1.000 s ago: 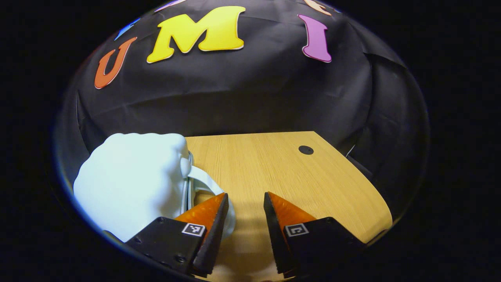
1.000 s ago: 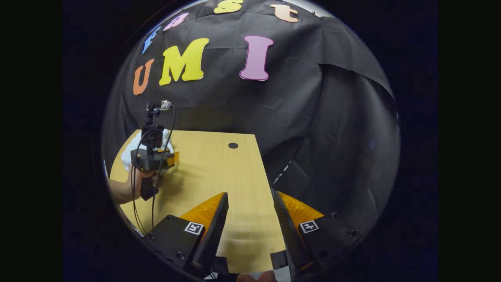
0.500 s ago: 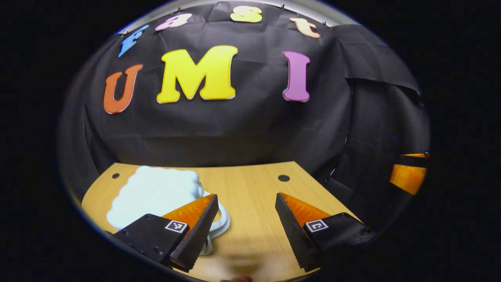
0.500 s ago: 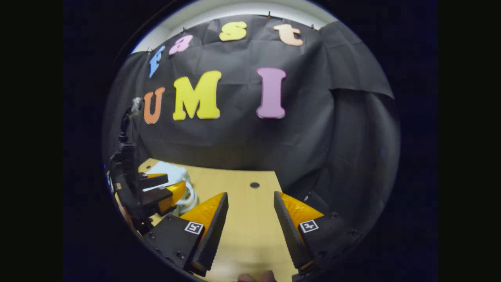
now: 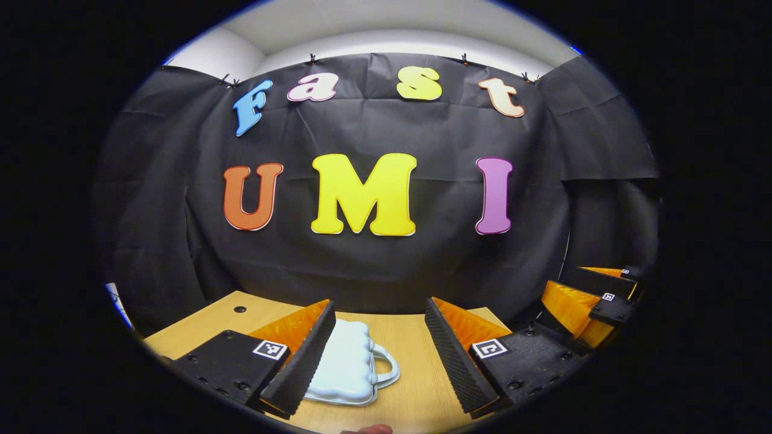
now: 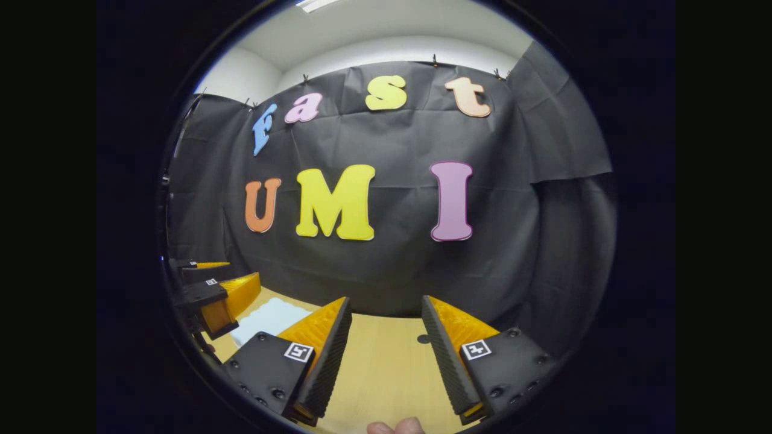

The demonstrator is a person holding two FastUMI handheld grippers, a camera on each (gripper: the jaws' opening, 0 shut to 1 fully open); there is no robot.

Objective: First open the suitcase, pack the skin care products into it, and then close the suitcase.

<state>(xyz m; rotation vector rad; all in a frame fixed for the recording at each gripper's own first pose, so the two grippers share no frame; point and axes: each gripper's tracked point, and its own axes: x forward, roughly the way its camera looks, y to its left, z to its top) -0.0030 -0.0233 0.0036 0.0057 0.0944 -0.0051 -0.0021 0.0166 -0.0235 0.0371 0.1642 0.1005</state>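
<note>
Wooden table [image 5: 416, 398] below me carries the closed white suitcase [image 5: 345, 367]; my left gripper [image 5: 379, 355] and right gripper [image 6: 386, 352] hover spread, grasping nothing.

Each gripper [image 5: 380, 337] has wedge-shaped ridged fingers [image 5: 301, 355] on black screwed blocks [image 5: 229, 367] bearing square black-and-white markers [image 5: 269, 349].

Under me there's a light wood table [image 5: 416, 398], grain running away toward the back. It has a small dark round hole [image 5: 240, 309] near its far corner at about 10 o'clock in my left gripper view, and another hole [image 6: 424, 339] up around 12 o'clock in my right gripper view. Behind it hangs black cloth [image 5: 374, 265], clipped up under a white wall [image 5: 386, 42].
</note>
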